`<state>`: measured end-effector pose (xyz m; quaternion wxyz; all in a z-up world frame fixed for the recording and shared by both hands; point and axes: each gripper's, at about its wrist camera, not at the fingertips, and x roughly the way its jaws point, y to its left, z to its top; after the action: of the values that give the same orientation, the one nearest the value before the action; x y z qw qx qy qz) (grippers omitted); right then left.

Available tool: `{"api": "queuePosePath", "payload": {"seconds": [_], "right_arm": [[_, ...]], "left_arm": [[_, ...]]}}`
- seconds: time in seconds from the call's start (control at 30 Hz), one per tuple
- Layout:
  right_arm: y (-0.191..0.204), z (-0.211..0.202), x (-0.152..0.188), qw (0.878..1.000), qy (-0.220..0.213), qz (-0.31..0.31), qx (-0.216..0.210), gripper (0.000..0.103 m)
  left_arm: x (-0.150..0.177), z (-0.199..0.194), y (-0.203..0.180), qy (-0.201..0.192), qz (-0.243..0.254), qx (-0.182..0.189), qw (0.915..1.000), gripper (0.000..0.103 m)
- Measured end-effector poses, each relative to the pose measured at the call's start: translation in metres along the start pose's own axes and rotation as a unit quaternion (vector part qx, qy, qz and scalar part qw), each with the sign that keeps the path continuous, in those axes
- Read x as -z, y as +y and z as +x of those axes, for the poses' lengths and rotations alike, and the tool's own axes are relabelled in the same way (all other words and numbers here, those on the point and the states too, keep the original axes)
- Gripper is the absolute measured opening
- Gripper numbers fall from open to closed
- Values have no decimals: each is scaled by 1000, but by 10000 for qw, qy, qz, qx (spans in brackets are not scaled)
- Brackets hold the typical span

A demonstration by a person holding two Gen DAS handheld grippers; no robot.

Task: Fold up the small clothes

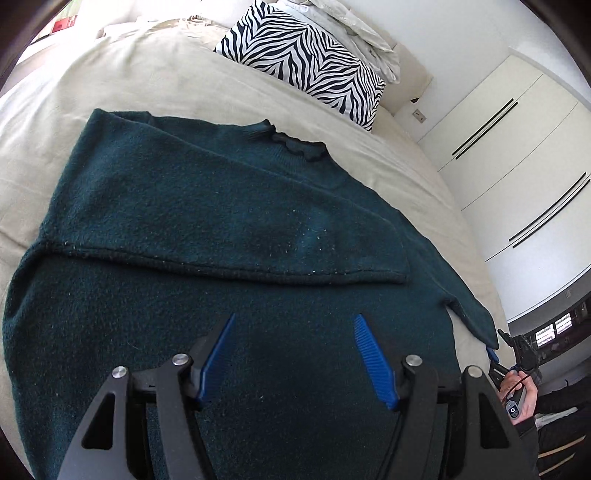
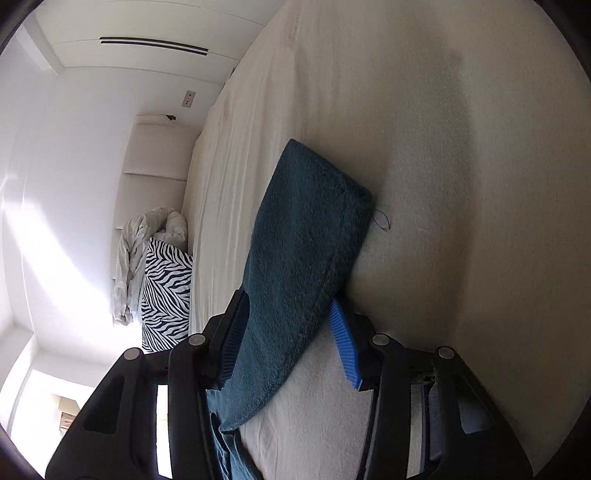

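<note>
Cream bedding [image 1: 155,74] covers the bed we work on, with white wardrobe doors [image 1: 517,155] along the right wall.

Our left gripper [image 1: 293,321] hangs spread wide above the near part of the dark green sweater [image 1: 184,206], its blue fingers [image 1: 369,354] clear of the knit and holding nothing. That sweater lies flat across the bed, one sleeve folded over the chest and the ruffled collar at the far edge.

Our right gripper [image 2: 288,306] straddles the other sleeve [image 2: 306,229] near the bed's right edge. One blue finger [image 2: 341,336] shows on the right side of the cloth; the left one sits partly behind it. A gap remains on the right, so we cannot tell whether the jaws pinch it.

Farther off, a zebra-print pillow [image 1: 306,59] rests at the head of the bed, a crumpled pale duvet [image 1: 354,26] behind it. The sweater's near hem is cut off by the left gripper's body.
</note>
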<state>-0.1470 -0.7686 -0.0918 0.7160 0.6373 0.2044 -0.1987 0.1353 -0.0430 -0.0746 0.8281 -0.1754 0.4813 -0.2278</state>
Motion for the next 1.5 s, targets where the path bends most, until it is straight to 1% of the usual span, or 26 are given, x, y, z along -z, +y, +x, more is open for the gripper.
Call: {"api": "queuePosePath", "payload": {"seconds": [0.1,0.13,0.17,0.23,0.3,0.4,0.47,0.53,0.6,0.67,0.73,0.77,0.8,0.87,0.93,0.97,1.0,1.07,1.13,1.17,1.23,1.33,1.37,1.4,1.43,1.5], "right_arm": [[6,12,-14,9998,-143,-67,79,41],[8,16,-21,9995,-184,-163,179,33],[12,22,-24,9989,-207,-273,308,22],[23,29,-29,9967,-213,-540,569,7],[45,31,-28,9920,-274,-1028,680,7],[103,36,4,9737,-200,-2138,765,7],[146,39,47,9506,-81,-3002,790,7],[185,47,102,9177,111,-3905,728,7],[221,57,165,8752,280,-4783,661,7],[246,66,233,8308,459,-5520,544,7],[255,72,296,7831,545,-6175,497,7],[258,72,328,7629,572,-6419,515,7],[257,79,349,7480,656,-6584,517,7],[255,89,388,7286,837,-6778,523,7],[248,95,421,7029,850,-7036,611,7],[232,80,435,6906,832,-7156,632,7],[229,81,446,6778,816,-7277,663,7],[217,75,464,6495,745,-7533,711,7],[210,73,483,6219,653,-7767,752,7],[206,69,489,6133,624,-7837,761,7],[201,63,499,6004,557,-7938,786,7],[198,61,515,5858,485,-8054,759,7],[198,62,513,5814,471,-8087,752,7],[197,60,515,5783,464,-8112,732,7],[196,59,518,5767,466,-8125,713,7],[195,58,522,5747,477,-8140,694,7]], "left_arm": [[-2,2,-1,32,-59,16,10000,68],[-3,3,-1,47,-76,36,10000,68],[-3,4,-1,63,-97,59,9999,68],[-5,4,0,91,-129,101,9998,68],[-6,4,-1,87,-170,190,9996,68],[-9,5,-4,109,-279,352,9989,69],[-11,5,-7,117,-348,500,9981,69],[-12,3,-11,92,-408,661,9969,69],[-13,2,-15,91,-508,892,9947,73],[-13,3,-15,137,-761,1224,9895,75],[-15,6,-12,205,-1081,1527,9821,77],[-16,7,-13,240,-1191,1636,9790,79],[-16,9,-14,271,-1280,1767,9755,80],[-19,13,-17,371,-1489,2083,9660,82],[-23,18,-22,466,-1617,2322,9580,84],[-25,20,-25,513,-1665,2423,9544,86],[-28,23,-27,563,-1715,2515,9509,89],[-34,27,-30,657,-1800,2670,9444,90],[-41,29,-34,717,-1800,2714,9428,90],[-45,29,-36,748,-1747,2681,9445,92],[-51,32,-41,862,-1585,2487,9516,95],[-54,47,-42,1114,-1578,2349,9526,94],[-54,52,-40,1185,-1622,2289,9525,83],[-54,58,-39,1275,-1667,2255,9514,68],[-54,64,-39,1382,-1688,2262,9493,60],[-55,70,-40,1492,-1648,2255,9485,27]]}}
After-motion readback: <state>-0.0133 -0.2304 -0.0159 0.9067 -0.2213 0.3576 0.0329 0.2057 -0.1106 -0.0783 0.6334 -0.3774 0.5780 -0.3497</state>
